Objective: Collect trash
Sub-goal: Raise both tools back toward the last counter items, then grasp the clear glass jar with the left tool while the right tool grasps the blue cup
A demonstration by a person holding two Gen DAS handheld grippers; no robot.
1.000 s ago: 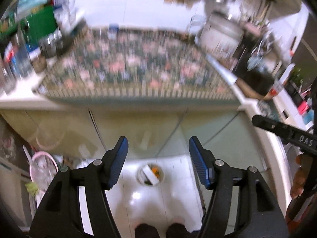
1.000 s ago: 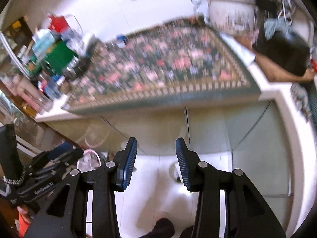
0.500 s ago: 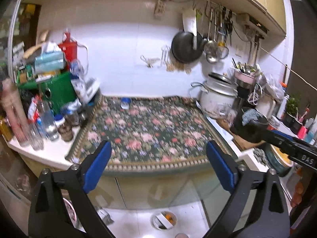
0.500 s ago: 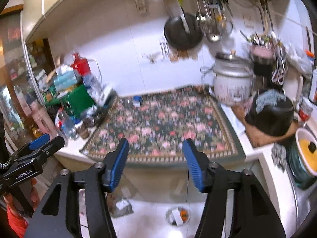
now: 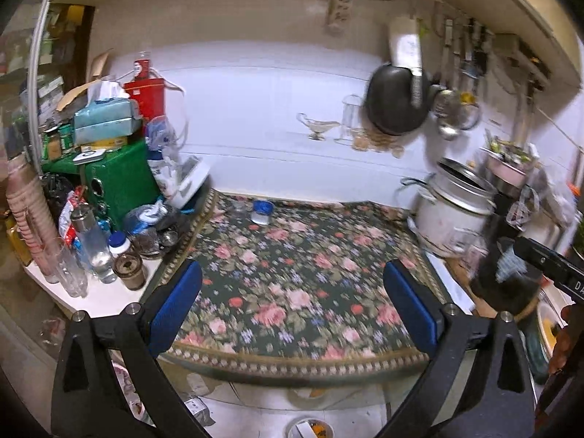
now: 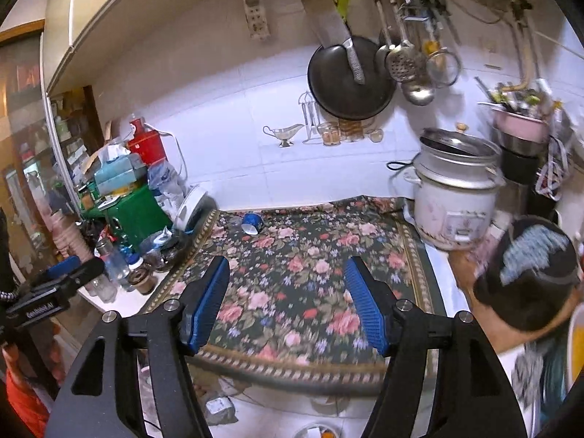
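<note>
A small blue and white cup [image 5: 262,211] lies on its side at the far edge of the floral mat [image 5: 292,277], also in the right wrist view [image 6: 252,223]. A small clear cup [image 6: 235,223] lies beside it. My left gripper [image 5: 292,303] is open and empty above the mat's near part. My right gripper [image 6: 286,303] is open and empty, likewise over the near mat. A small bin [image 5: 308,429] with scraps stands on the floor below the counter.
Bottles and jars [image 5: 95,252], a green box [image 5: 116,182] and a tissue pack crowd the counter's left. A white rice cooker [image 6: 456,200] and a black pot [image 6: 529,273] stand on the right. A pan and utensils [image 6: 350,76] hang on the wall.
Both grippers tilted up from facing the floor and bin to facing the counter and wall. Both sets of jaws opened wider.
</note>
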